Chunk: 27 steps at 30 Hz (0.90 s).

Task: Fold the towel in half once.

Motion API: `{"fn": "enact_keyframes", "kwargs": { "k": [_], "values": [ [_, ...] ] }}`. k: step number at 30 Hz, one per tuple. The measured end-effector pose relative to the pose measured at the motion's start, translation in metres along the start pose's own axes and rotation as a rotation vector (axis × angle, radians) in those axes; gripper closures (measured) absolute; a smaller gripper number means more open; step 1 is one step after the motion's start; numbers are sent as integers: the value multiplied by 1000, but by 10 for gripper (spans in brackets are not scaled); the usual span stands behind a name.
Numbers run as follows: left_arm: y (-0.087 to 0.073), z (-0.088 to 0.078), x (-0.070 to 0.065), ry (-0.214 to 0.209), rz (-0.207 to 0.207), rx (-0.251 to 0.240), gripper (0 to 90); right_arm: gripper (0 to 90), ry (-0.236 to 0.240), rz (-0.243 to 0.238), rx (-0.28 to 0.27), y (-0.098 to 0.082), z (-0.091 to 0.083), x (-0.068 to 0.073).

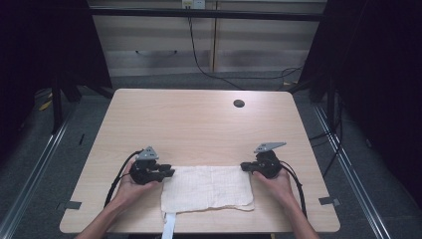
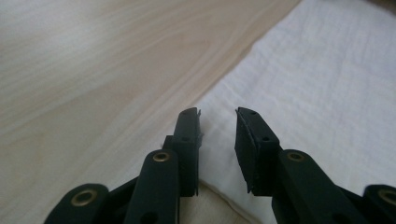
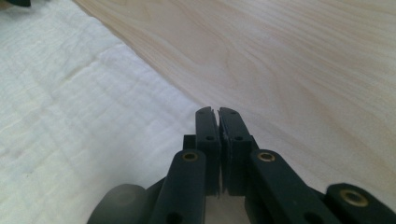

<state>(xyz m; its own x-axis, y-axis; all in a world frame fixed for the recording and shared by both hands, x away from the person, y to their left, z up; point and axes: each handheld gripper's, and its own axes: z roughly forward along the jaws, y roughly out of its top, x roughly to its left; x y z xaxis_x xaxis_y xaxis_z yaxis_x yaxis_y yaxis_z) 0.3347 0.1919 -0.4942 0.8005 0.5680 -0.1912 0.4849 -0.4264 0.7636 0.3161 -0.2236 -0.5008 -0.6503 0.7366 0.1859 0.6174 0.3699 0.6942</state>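
**A:** While your forearms come in from the near edge of the table (image 1: 199, 114), where does the cloth (image 1: 209, 188) lie?

**B:** It lies flat at the near edge, between your two hands. It is a white, roughly rectangular cloth, and its long axis runs left to right across the table. A narrow white strip hangs from its near left corner over the table's edge.

**A:** What are the tongs doing?

**B:** Your right gripper (image 3: 218, 112) has its jaws pressed together at the cloth's far right corner. It looks to be pinching the edge there, though the fabric between the pads is hard to make out. Your left gripper (image 2: 218, 114) has its jaws spread, straddling the cloth's far left corner without pressing on it.

**A:** Which step is this?

**B:** Taking hold of the two far corners, probably for a fold or a lift. The next move calls for your left jaws to close on that corner.

**A:** Beyond the cloth?

**B:** Bare wood, then a small dark hole (image 1: 239, 103) near the far edge.
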Motion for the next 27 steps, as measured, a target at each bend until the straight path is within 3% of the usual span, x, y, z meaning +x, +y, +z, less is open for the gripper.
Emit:
{"fn": "enact_keyframes", "kwargs": {
  "k": [3, 4, 6, 7, 10, 12, 20, 23, 26, 27],
  "values": [
    [0, -3, 6, 13, -13, -7, 656, 878, 3, 14, 2, 0, 1, -1],
    [-1, -2, 12, 28, -45, -12, 637, 878, 6, 13, -1, 0, 1, -2],
    [-2, -1, 14, 29, -46, -7, 601, 878, 3, 13, 2, 0, 0, -1],
    [-1, 1, 15, 45, -25, 21, 574, 878, -3, 11, 5, 0, 0, -1],
    [-1, 6, 13, 23, -10, 39, 562, 877, -1, 6, 1, 0, 0, -1],
    [-1, 9, 10, 34, 8, 56, 563, 878, 1, 6, 2, 0, 0, -1],
    [0, 14, 1, 18, 58, 80, 619, 877, 4, 10, 1, 0, 0, -1],
    [0, 14, -1, 5, 74, 81, 699, 877, 6, 7, -1, 0, 0, 0],
    [-1, 14, -8, -18, 126, 98, 793, 878, 15, 4, -13, 1, 0, 0],
    [-1, 14, -8, -18, 126, 98, 805, 878, 15, 4, -13, 1, 0, 0]
  ]
}}
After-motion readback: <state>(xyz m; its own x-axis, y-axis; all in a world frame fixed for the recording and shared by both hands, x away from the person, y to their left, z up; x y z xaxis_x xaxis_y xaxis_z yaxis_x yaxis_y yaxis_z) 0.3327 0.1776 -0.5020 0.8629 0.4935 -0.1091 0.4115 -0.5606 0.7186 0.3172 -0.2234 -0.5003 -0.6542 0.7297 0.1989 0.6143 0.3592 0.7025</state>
